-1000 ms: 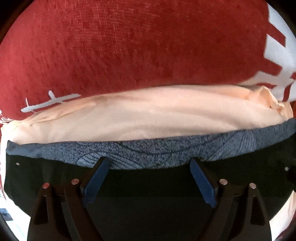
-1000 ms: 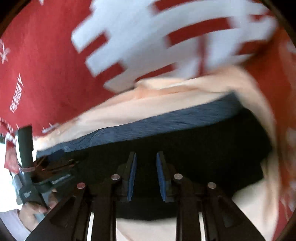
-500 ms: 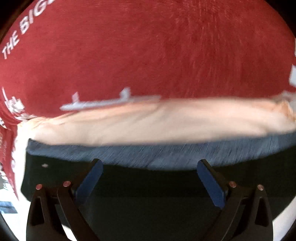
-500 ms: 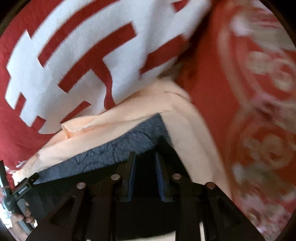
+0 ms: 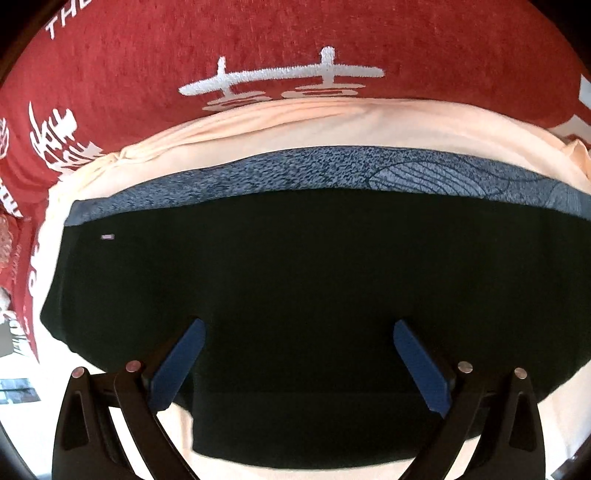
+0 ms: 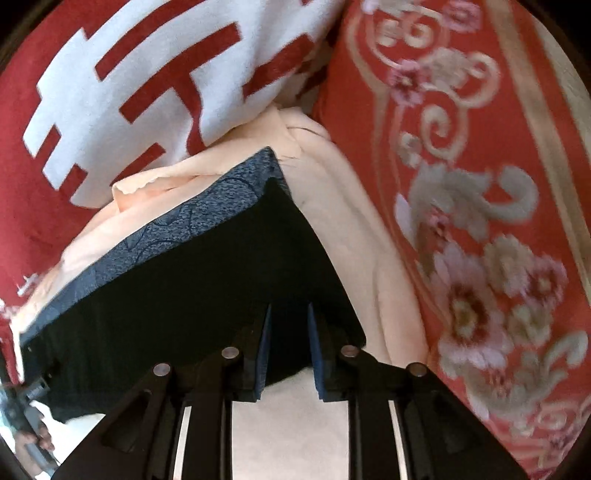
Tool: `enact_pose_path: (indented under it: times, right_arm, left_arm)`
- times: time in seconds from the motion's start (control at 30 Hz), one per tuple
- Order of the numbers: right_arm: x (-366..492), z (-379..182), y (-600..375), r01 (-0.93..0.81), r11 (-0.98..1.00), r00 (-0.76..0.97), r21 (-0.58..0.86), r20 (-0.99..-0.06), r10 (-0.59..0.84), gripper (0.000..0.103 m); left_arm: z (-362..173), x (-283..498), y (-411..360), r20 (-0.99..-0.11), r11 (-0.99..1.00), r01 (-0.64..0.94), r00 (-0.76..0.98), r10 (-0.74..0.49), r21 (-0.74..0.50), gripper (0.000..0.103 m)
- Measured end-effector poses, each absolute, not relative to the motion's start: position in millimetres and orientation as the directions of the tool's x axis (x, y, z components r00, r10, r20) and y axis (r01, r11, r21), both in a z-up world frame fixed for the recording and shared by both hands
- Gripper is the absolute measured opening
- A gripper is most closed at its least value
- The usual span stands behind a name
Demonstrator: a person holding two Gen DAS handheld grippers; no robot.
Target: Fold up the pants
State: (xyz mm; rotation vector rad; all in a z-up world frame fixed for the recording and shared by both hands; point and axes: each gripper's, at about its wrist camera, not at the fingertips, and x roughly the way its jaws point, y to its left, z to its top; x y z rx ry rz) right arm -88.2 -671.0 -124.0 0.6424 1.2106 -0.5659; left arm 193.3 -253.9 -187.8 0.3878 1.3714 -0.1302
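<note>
Nearby, red blanket [image 5: 295, 37] beside peach sheet [image 5: 332, 125].

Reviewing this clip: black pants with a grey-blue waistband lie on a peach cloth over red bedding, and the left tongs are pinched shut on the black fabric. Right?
Not quite. The left tongs stand wide open over the pants, pinching nothing, as the left wrist view shows. The rest holds: the waistband is grey-blue, and the pants lie on the peach cloth over red bedding.
</note>
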Motion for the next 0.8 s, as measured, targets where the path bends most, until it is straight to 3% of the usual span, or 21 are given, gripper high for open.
enact_pose_path:
  times: [0.1, 0.23, 0.5, 0.63, 0.8]
  right_arm:
    - [-101, -111, -670, 0.732, 0.652, 0.281, 0.199, -0.959, -0.022, 0.026]
    - [-119, -102, -648, 0.715, 0.643, 0.313, 0.273, -0.948, 0.055, 0.042]
    - [-101, -100, -561, 0.632, 0.612, 0.371, 0.475, -0.879, 0.299, 0.045]
    - [-77, -110, -513, 0.593, 0.592, 0.386, 0.546, -0.838, 0.386, 0.068]
    - [-55, -126, -440, 0.561, 0.518, 0.378, 0.645, -0.757, 0.534, 0.069]
  left_arm:
    - [-181, 173, -255, -0.973, 0.934, 0.304, 0.187, 0.136, 0.188, 0.103]
    - [-177, 167, -235, -0.979, 0.945, 0.284, 0.167, 0.12, 0.164, 0.103]
    - [-154, 155, -199, -0.981, 0.954, 0.274, 0.18, 0.07, 0.119, 0.103]
    - [-148, 157, -171, -0.983, 0.957, 0.274, 0.174, 0.054, 0.101, 0.103]
    - [-139, 172, -123, -0.978, 0.962, 0.254, 0.202, 0.046, 0.097, 0.103]
